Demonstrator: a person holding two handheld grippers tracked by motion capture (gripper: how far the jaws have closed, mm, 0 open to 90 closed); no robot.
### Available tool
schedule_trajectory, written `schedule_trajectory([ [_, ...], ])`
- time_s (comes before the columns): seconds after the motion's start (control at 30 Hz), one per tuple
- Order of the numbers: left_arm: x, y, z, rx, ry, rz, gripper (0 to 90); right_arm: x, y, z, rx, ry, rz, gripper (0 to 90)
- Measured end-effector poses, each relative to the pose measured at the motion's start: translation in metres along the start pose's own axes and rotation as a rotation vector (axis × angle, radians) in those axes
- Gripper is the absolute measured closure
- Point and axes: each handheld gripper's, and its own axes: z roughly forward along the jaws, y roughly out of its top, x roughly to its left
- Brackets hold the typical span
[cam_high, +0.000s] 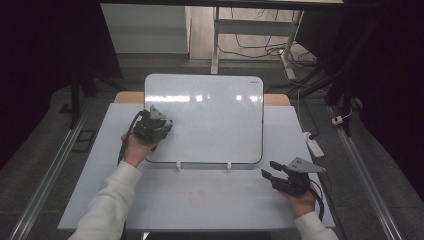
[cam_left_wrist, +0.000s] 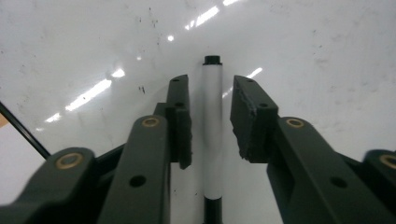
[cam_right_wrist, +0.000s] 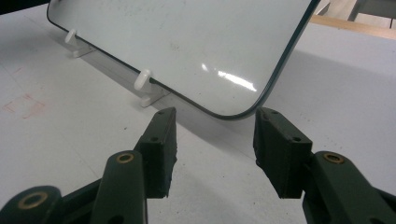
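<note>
A white marker (cam_left_wrist: 213, 135) with black ends lies on the whiteboard (cam_left_wrist: 303, 56), between the jaws of my left gripper (cam_left_wrist: 210, 81). A thin gap shows on each side of its barrel, so the pads are off it and the gripper is open. In the high view the left gripper (cam_high: 154, 127) points down onto the left part of the whiteboard (cam_high: 205, 115), which leans on two white pegs (cam_high: 178, 165). My right gripper (cam_high: 268, 168) hovers open and empty over the table, near the board's lower right corner (cam_right_wrist: 233, 114); its jaws (cam_right_wrist: 215, 114) stand apart.
The board rests on a pale grey table (cam_high: 200, 200) with a faint red smudge (cam_high: 197, 194) in front of the pegs. A white power strip (cam_high: 314, 145) lies off the table's right edge. Desk legs and cables stand beyond the far edge.
</note>
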Motion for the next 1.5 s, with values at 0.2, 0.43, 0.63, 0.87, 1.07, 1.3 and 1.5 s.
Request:
schedule_trajectory([
  [0.2,0.001,-0.001,-0.011,-0.054,-0.018,-0.008,54.4,0.000,0.000,0.000,0.001,0.000,0.000,49.5],
  [0.43,-0.003,-0.013,-0.035,-0.133,-0.066,-0.022,40.5,-0.002,-0.001,-0.001,-0.005,0.009,-0.005,48.1],
  [0.63,-0.006,-0.038,-0.059,-0.189,-0.135,-0.040,34.5,-0.005,-0.001,-0.003,-0.006,0.026,-0.027,43.4],
  [0.87,-0.009,-0.073,-0.080,-0.210,-0.196,-0.053,32.3,-0.005,-0.003,-0.007,-0.014,0.041,-0.056,39.8],
  [1.07,-0.016,-0.101,-0.084,-0.193,-0.221,-0.061,30.8,-0.008,-0.007,-0.011,-0.014,0.033,-0.069,37.7],
  [1.3,-0.024,-0.126,-0.084,-0.162,-0.242,-0.077,28.4,-0.014,-0.014,-0.015,-0.005,0.005,-0.077,35.7],
  [1.5,-0.027,-0.145,-0.078,-0.140,-0.262,-0.106,27.9,-0.019,-0.019,-0.017,0.002,-0.013,-0.076,34.8],
])
